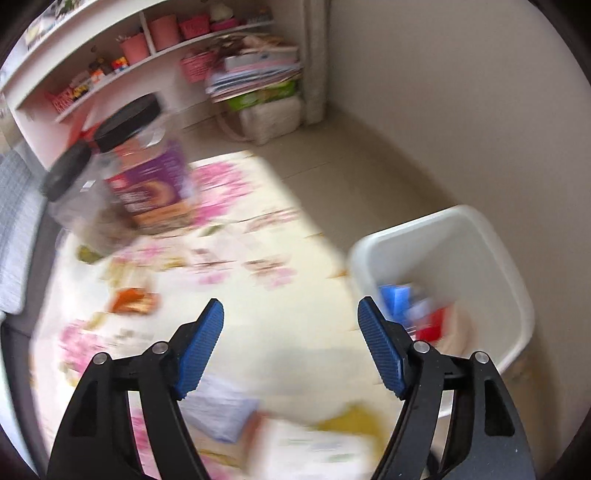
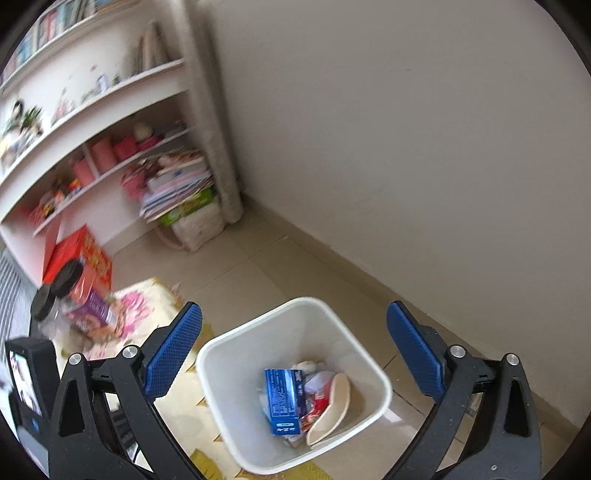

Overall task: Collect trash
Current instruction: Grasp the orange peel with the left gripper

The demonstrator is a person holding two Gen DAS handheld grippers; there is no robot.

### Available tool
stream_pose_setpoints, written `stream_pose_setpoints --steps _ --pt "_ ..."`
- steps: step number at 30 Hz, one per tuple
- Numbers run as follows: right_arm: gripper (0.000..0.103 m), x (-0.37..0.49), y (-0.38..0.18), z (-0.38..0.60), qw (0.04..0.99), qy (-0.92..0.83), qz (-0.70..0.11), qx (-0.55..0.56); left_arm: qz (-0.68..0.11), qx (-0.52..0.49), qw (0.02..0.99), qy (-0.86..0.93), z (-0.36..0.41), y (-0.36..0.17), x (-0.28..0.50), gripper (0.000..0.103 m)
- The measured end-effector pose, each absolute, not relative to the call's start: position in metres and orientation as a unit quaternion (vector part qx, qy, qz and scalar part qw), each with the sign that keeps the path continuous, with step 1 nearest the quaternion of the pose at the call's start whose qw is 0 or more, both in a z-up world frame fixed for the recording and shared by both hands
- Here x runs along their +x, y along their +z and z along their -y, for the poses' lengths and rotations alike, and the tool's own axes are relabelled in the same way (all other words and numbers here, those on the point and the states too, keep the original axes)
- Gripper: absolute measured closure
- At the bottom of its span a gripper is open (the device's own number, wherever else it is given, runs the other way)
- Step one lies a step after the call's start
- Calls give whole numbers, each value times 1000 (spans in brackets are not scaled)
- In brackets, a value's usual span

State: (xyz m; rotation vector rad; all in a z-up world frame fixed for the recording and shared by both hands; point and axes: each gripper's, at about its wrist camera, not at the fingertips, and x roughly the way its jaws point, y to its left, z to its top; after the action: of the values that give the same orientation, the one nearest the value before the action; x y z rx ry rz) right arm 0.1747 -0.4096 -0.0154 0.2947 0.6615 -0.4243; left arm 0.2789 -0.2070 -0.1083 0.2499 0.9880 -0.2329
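Left gripper (image 1: 290, 314): jaws spread wide, nothing held between the blue pads (image 1: 201, 347); positioned over the flowered table cover (image 1: 236, 236). The left wrist view is motion-blurred.

Right gripper (image 2: 294, 317): jaws spread wide, nothing held; positioned above the white bin (image 2: 236, 417).

White bin (image 1: 436, 236): placed on the tiled floor (image 2: 258, 266) against the table's right edge. Contents seen from the right wrist view: blue carton (image 2: 282, 400), red wrapper (image 2: 319, 400), a pale oval piece (image 2: 332, 410), crumpled white scraps.

Trash on the table, near edge: pale-blue packet (image 1: 218, 413), yellow wrapper (image 1: 351, 417), white paper (image 1: 306, 443). Toward the left edge: orange wrapper (image 1: 135, 301). All are too blurred for detail.

Far left corner of the table: two clear jars with black lids (image 1: 127, 120), one bearing a purple label (image 1: 155, 181).

Beyond the table: white shelving (image 2: 110, 107) with pink containers (image 1: 164, 31); red box (image 2: 79, 254); stacked papers on a woven basket (image 1: 271, 116) in the room's corner.
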Motion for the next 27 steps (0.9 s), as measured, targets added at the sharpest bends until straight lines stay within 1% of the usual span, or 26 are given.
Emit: stream_pose_setpoints --steps 9,12,16,22,23,24,26,27 --pt "7 216 -36 340 917 -133 -371 66 -524 224 819 -66 89 -164 330 30" --pt "7 228 -45 314 915 -92 -392 37 -540 248 800 -80 66 -181 343 30" --pt "7 240 -60 277 907 -40 -419 -11 -548 284 780 -101 53 -201 352 30" --pt "7 249 -78 232 893 25 -445 -57 -554 216 794 -129 33 -203 380 30" --pt "7 250 -81 224 890 38 -450 -66 -552 211 796 -130 30 -204 384 31" --pt "7 251 -85 215 886 53 -454 -77 -553 204 797 -133 27 -206 387 38" --pt "7 248 -91 204 879 77 -461 -96 -552 191 799 -140 25 -207 388 44" --pt "7 247 -94 197 875 88 -464 -104 -549 190 802 -140 25 -207 386 55"
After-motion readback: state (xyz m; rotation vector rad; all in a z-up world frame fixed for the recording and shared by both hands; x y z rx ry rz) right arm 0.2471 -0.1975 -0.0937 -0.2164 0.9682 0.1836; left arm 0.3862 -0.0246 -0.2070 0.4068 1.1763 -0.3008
